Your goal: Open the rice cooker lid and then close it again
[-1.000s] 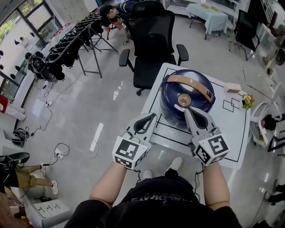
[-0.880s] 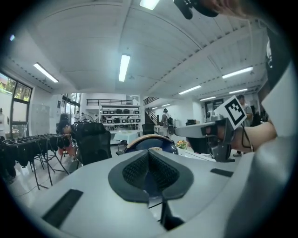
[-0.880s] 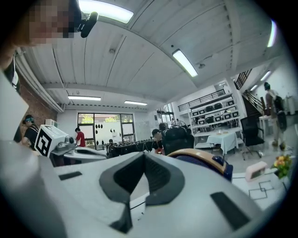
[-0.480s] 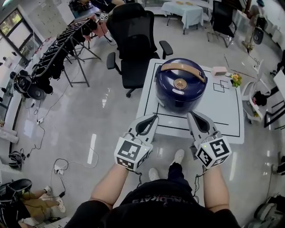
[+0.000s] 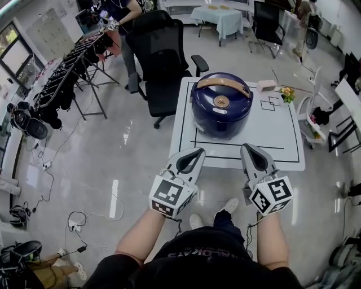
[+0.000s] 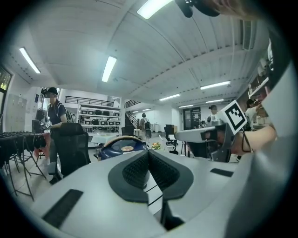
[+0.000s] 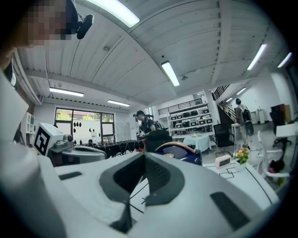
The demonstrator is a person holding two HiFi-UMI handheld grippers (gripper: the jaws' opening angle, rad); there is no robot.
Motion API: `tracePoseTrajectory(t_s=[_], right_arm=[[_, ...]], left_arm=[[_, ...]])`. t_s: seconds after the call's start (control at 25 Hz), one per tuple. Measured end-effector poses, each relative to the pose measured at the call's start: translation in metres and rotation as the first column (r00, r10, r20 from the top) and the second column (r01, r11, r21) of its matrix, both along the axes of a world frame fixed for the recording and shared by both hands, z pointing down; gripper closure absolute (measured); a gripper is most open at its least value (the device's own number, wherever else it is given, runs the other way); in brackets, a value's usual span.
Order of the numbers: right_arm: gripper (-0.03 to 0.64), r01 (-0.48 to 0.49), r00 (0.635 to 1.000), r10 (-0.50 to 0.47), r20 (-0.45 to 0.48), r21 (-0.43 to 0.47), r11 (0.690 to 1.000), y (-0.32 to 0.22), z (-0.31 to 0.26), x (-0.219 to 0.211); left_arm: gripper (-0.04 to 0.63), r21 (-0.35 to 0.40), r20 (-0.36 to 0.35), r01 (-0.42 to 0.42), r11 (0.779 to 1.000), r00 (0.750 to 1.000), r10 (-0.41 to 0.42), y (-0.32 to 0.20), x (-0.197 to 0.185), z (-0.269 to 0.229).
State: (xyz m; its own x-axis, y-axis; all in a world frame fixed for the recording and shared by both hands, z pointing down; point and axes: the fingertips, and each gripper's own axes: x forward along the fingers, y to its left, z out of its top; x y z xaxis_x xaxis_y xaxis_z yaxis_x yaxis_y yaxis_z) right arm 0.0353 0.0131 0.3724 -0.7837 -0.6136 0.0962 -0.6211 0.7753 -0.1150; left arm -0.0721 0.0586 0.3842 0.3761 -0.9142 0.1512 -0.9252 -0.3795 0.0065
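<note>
A dark blue rice cooker (image 5: pixel 221 105) with a tan handle and its lid down stands on the white table (image 5: pixel 271 135); it also shows in the left gripper view (image 6: pixel 122 148) and the right gripper view (image 7: pixel 181 152). My left gripper (image 5: pixel 198 152) hangs before the table's near edge, shut and empty. My right gripper (image 5: pixel 246 149) is level with it to the right, also shut with nothing in it. Both are clear of the cooker, nearer to me. In each gripper view the ribbed pads (image 6: pixel 148 168) (image 7: pixel 145 175) meet.
A small pink clock (image 5: pixel 265 86) and a flower pot (image 5: pixel 287 93) sit at the table's far right. A black office chair (image 5: pixel 159 62) stands behind the table's left corner. A person (image 5: pixel 121 17) stands by racks of black gear (image 5: pixel 67 84). Cables lie on the floor at left.
Both grippers have drawn back from the cooker toward me; the right one, which reached over its front, now hangs short of the table edge. The cooker lid stays down.
</note>
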Motion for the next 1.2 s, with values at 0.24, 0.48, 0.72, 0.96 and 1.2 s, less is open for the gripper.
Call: tracePoseTrajectory(t_s=[0.24, 0.48, 0.72, 0.96, 1.2], right_arm=[[0.615, 0.006, 1.0, -0.006, -0.007, 0.012, 1.0, 0.008, -0.002, 0.003], [0.615, 0.012, 1.0, -0.012, -0.004, 0.01, 1.0, 0.012, -0.001, 0.004], [0.617, 0.004, 1.0, -0.004, -0.002, 0.004, 1.0, 0.016, 0.001, 0.007], [0.616, 0.002, 1.0, -0.002, -0.002, 0.004, 1.0, 0.019, 0.0, 0.007], [0.615, 0.017, 1.0, -0.017, -0.005, 0.009, 1.0, 0.024, -0.001, 0.002]], left_arm=[[0.592, 0.026, 0.004, 0.002, 1.0, 1.0, -0.002, 0.002, 0.005, -0.006], [0.592, 0.031, 0.018, 0.0, 1.0, 1.0, -0.001, 0.007, 0.01, -0.01], [0.592, 0.024, 0.019, -0.009, 1.0, 1.0, 0.008, 0.01, 0.012, -0.007], [0.592, 0.025, 0.019, -0.011, 1.0, 1.0, 0.01, 0.014, 0.011, -0.008], [0.592, 0.027, 0.028, -0.002, 1.0, 1.0, 0.001, 0.02, 0.008, -0.009]])
